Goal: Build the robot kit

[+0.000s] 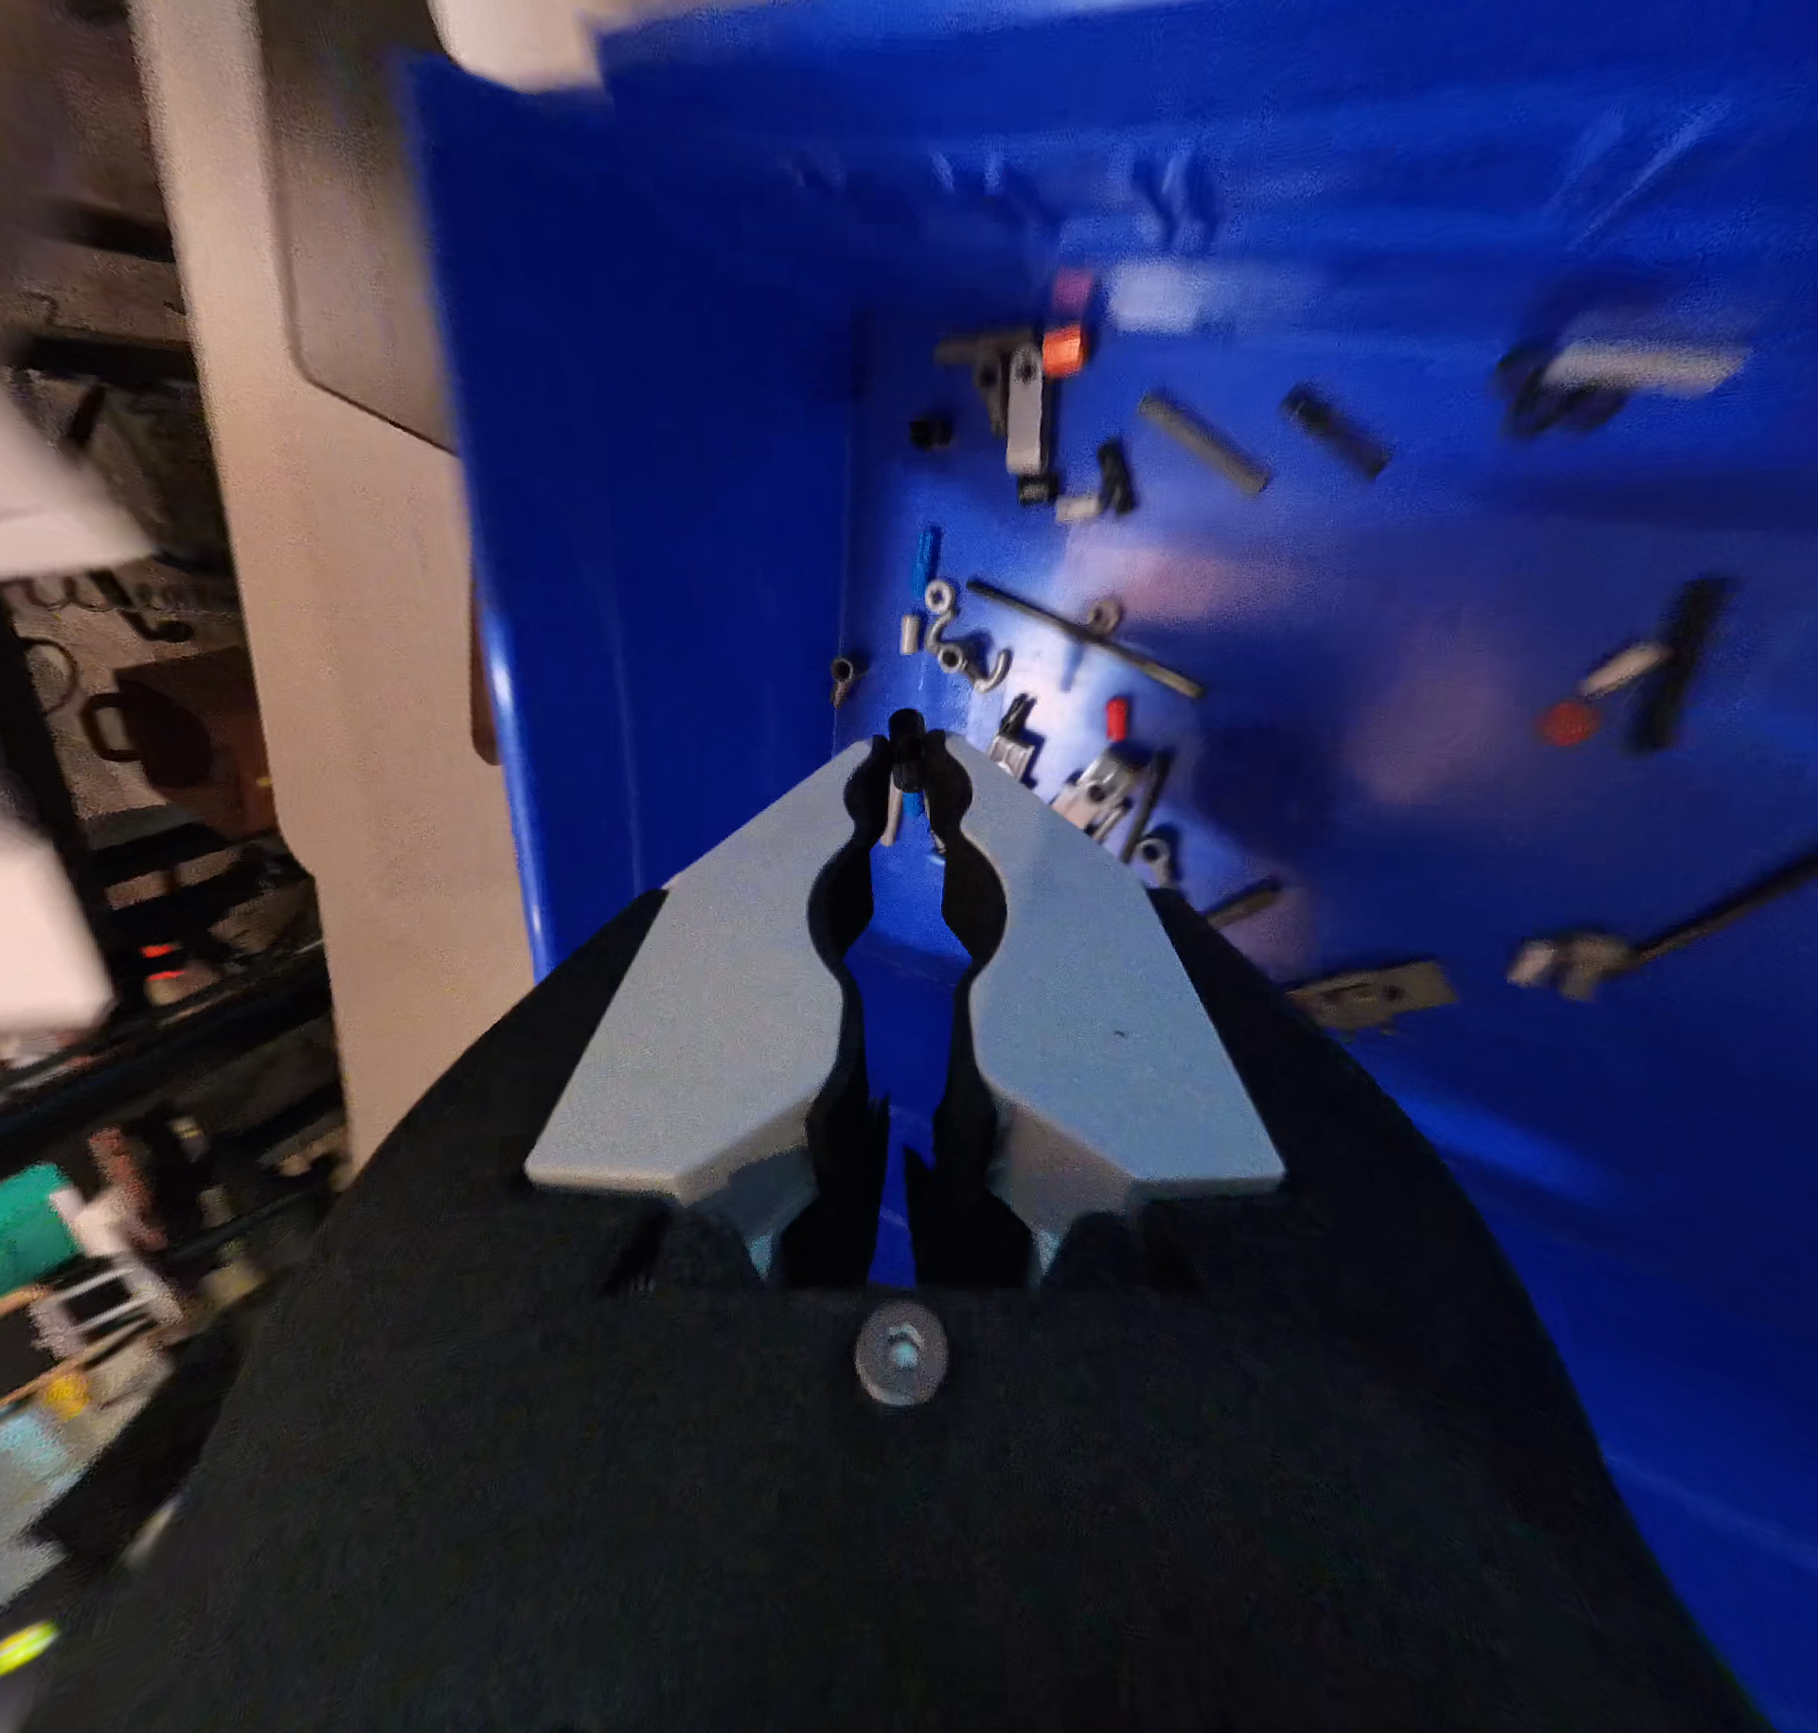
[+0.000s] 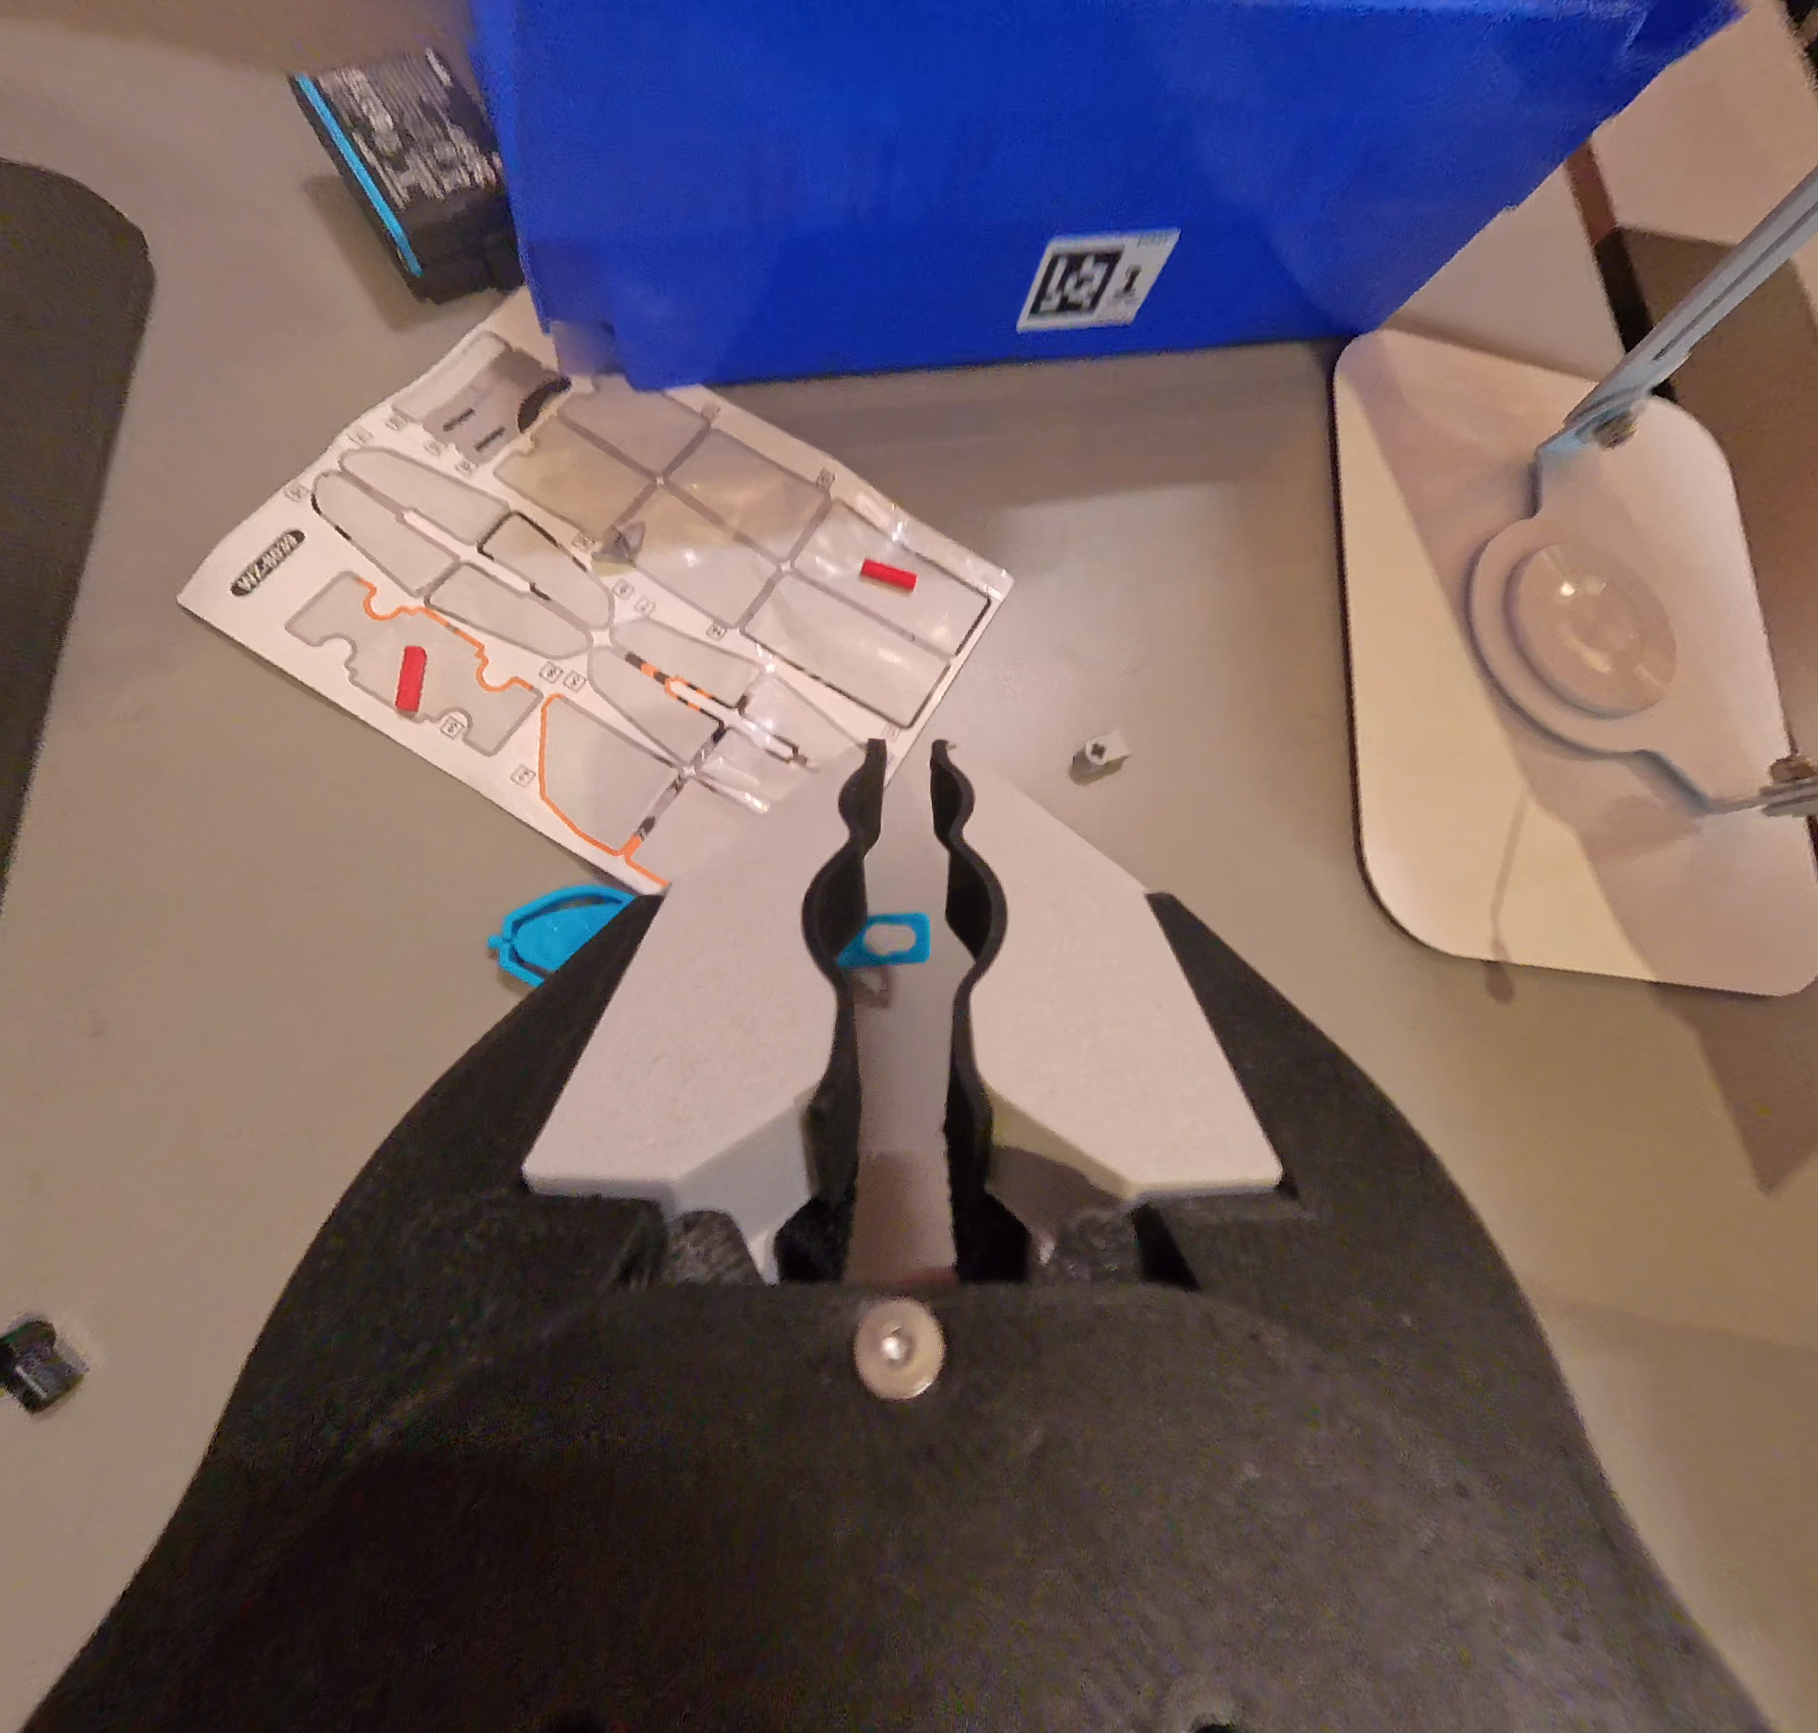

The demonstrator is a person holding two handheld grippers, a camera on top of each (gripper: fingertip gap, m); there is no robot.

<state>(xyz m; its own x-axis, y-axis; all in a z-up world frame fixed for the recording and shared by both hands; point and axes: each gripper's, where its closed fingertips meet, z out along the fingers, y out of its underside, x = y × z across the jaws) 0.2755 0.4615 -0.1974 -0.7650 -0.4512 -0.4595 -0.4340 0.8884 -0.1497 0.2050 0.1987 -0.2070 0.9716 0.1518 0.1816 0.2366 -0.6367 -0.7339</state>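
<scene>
Bin (image 1: 630, 466) w/ small parts (image 1: 1023, 407).

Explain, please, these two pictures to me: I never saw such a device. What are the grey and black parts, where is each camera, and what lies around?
Each picture comes from a camera mounted on a hand-held two-finger gripper, looking forward along its grey fingers with black pads.

The left wrist view shows the left gripper inside a blue plastic bin, nearly shut on a small black plastic piece. Loose small grey, black and red parts lie on the bin floor.

The right wrist view shows the right gripper open and empty above a beige table. On it lie a printed sticker sheet carrying two red bricks, a small grey piece, turquoise flat pieces and a white-based magnifier stand. The same kind of bin stands behind.
</scene>
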